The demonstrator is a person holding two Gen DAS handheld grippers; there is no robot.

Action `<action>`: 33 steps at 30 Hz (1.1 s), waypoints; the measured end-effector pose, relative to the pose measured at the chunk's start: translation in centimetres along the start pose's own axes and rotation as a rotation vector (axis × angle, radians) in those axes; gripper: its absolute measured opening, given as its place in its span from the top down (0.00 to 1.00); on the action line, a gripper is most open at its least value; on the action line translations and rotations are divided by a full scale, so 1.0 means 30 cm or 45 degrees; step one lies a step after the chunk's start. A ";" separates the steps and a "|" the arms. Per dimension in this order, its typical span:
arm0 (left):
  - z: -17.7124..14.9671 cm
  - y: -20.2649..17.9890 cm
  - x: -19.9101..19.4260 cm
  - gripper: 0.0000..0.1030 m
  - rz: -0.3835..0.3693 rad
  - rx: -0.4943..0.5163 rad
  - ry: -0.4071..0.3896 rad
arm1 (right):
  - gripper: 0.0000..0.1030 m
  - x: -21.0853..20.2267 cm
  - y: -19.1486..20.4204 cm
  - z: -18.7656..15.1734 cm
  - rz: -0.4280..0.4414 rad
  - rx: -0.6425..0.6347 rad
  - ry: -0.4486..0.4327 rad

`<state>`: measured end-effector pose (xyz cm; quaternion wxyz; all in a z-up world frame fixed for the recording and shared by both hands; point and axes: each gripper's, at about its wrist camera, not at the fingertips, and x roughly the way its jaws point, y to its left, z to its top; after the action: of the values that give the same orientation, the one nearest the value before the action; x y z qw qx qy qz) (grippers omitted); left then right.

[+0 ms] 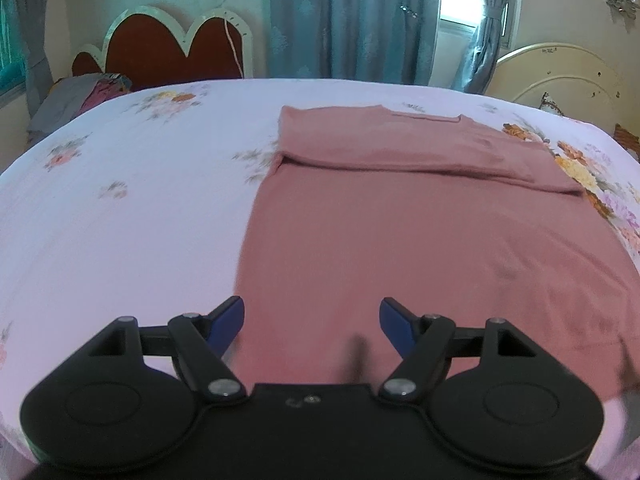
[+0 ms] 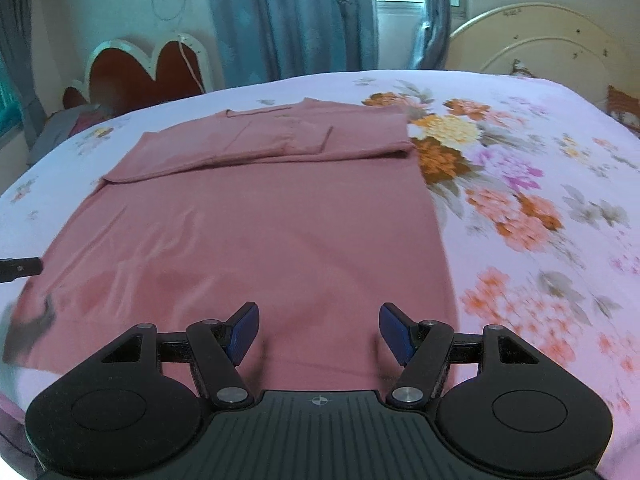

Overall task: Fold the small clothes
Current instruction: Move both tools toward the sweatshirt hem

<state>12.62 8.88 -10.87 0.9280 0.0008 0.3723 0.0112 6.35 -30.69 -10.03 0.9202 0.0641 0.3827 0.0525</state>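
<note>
The left gripper (image 1: 312,326) has its blue fingers (image 1: 230,322) wide apart, with nothing between them. The right gripper (image 2: 319,330) is the same: fingers (image 2: 242,332) apart and holding nothing. Both hang just over the near end of the pink shirt (image 1: 420,248).

The shirt lies flat on the bed (image 1: 120,208), and its far part is already folded over onto itself. It looks soft, thin and light. It will bend and droop when lifted, and it may slide a little on the sheet. It will not break.

A good place to take hold is the near edge, one corner for each gripper. The left side edge (image 1: 248,240) sits right by the left fingers. The right side edge (image 2: 440,248) sits close to the right fingers. A pinch must go low to catch the cloth and not the flowery sheet (image 2: 520,208) under it.

There is plenty of open bed on both sides. The headboard (image 1: 168,48), the curtains (image 1: 348,20) and a pile of clothes (image 1: 80,96) are far off.
</note>
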 end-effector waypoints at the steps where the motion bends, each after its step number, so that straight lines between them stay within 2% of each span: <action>1: -0.012 0.012 -0.005 0.29 0.003 -0.005 0.005 | 0.36 -0.010 -0.006 -0.013 -0.014 -0.002 0.000; 10: -0.111 0.130 -0.027 0.32 0.018 -0.106 0.073 | 0.36 -0.042 -0.074 -0.084 -0.139 0.055 0.018; 15: -0.150 0.145 -0.020 0.40 -0.043 -0.155 0.122 | 0.36 -0.038 -0.109 -0.106 -0.164 0.100 0.044; 19: -0.175 0.126 -0.024 0.40 -0.089 -0.142 0.123 | 0.36 -0.028 -0.117 -0.128 -0.166 0.117 0.072; 27: -0.180 0.091 -0.010 0.65 -0.203 -0.119 0.149 | 0.37 -0.020 -0.113 -0.154 -0.130 0.171 0.093; 28: -0.180 0.088 -0.009 0.69 -0.213 -0.117 0.152 | 0.38 -0.020 -0.110 -0.156 -0.124 0.171 0.095; 29: -0.178 0.088 -0.007 0.75 -0.229 -0.119 0.157 | 0.45 -0.020 -0.108 -0.156 -0.115 0.172 0.099; 30: -0.177 0.088 -0.006 0.78 -0.248 -0.123 0.161 | 0.60 -0.019 -0.108 -0.155 -0.098 0.179 0.105; 32: -0.173 0.083 -0.004 0.90 -0.274 -0.116 0.163 | 0.67 -0.020 -0.103 -0.149 -0.089 0.184 0.114; 33: -0.169 0.081 -0.003 0.91 -0.281 -0.113 0.160 | 0.75 -0.019 -0.100 -0.144 -0.091 0.176 0.118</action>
<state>8.99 11.28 -14.46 0.8976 -0.0821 0.4267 -0.0746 3.01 -33.40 -13.13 0.8961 0.1115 0.4296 -0.0038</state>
